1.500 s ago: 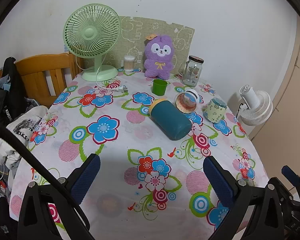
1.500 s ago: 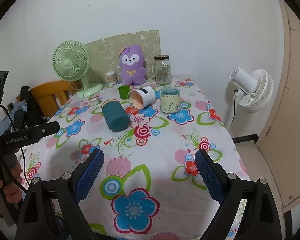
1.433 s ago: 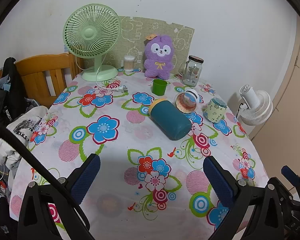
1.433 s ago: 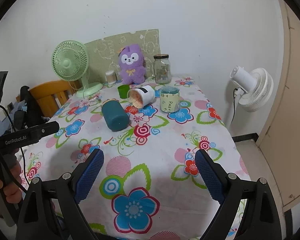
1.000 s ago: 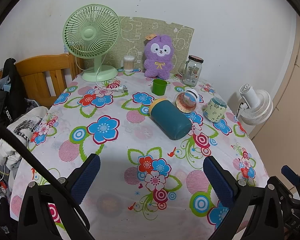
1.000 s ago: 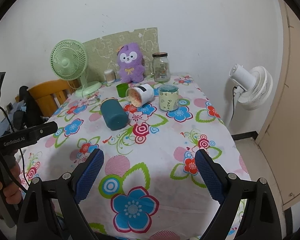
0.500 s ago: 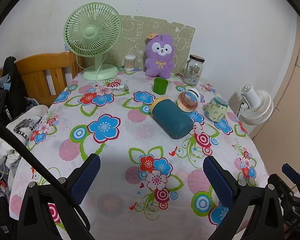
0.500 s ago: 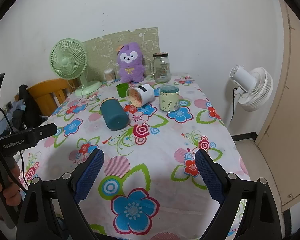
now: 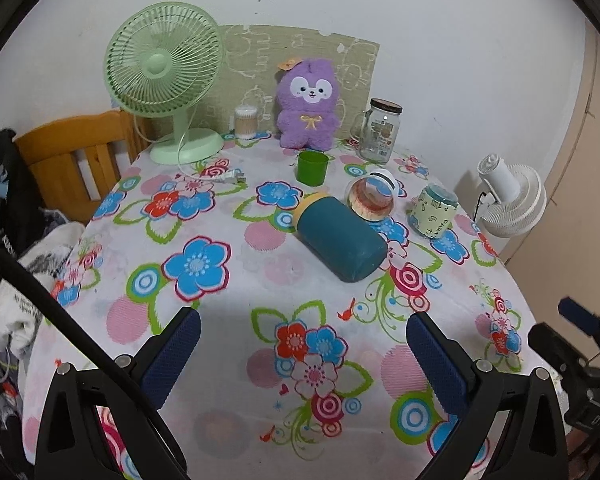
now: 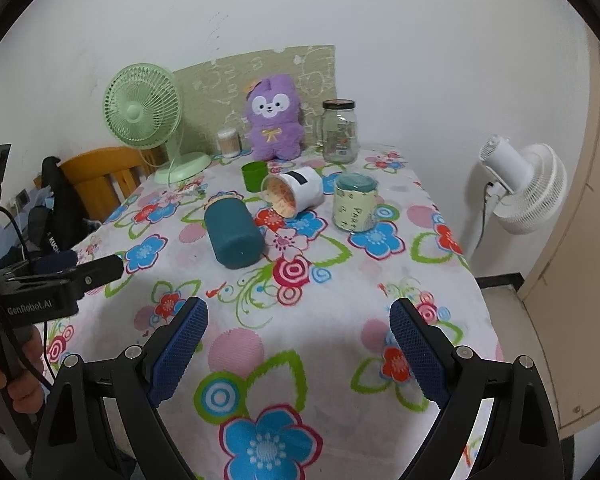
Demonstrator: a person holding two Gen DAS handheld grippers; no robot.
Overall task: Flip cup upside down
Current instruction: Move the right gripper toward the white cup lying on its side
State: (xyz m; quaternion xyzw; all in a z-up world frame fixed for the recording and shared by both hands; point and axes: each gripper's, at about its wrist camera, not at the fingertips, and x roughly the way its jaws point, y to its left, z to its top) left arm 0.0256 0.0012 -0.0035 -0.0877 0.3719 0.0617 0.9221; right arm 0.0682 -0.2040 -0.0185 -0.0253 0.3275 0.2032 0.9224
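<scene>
A teal cup (image 9: 340, 240) (image 10: 234, 236) lies on its side mid-table, base toward me. Behind it a white cup (image 9: 374, 198) (image 10: 294, 194) also lies on its side, mouth facing me. A pale green printed mug (image 9: 436, 210) (image 10: 354, 208) stands to their right. A small green cup (image 9: 312, 167) (image 10: 255, 175) stands upright further back. My left gripper (image 9: 300, 340) and right gripper (image 10: 298, 328) are both open and hold nothing, hovering over the near part of the table, well short of the cups.
A floral cloth covers the table (image 9: 204, 264). At the back stand a green desk fan (image 9: 168, 80), a purple plush toy (image 9: 308, 104), a cotton-swab box (image 9: 246, 122) and a glass jar (image 9: 380, 130). A wooden chair (image 9: 72, 156) is left, a white floor fan (image 10: 520, 184) right.
Both views have shifted only slightly, with the right gripper a touch nearer the cups. Nothing on the table has moved and both grippers stay open.
</scene>
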